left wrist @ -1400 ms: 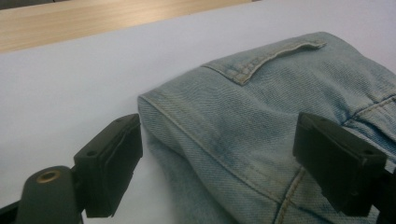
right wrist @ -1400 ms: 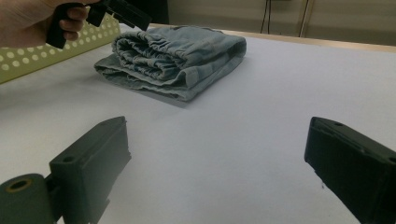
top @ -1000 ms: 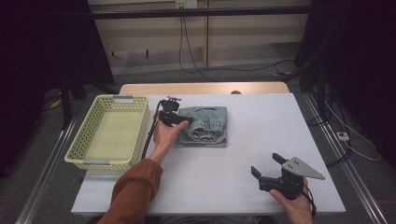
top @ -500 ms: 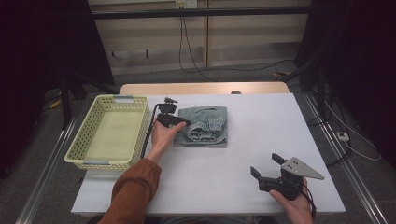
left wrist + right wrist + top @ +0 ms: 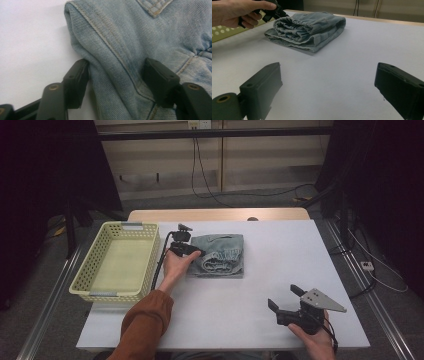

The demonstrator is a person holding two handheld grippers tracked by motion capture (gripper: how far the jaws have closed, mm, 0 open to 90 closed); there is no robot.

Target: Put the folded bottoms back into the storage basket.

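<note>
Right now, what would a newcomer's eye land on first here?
The folded light-blue denim garment mid-table, with the left claw open astride its folded edge. Beside it at the table's left sits a pale yellow perforated plastic basket. The right claw hovers open near the front right corner.

Rust-orange sleeve (image 5: 145,322), black fingers (image 5: 75,82)
</note>
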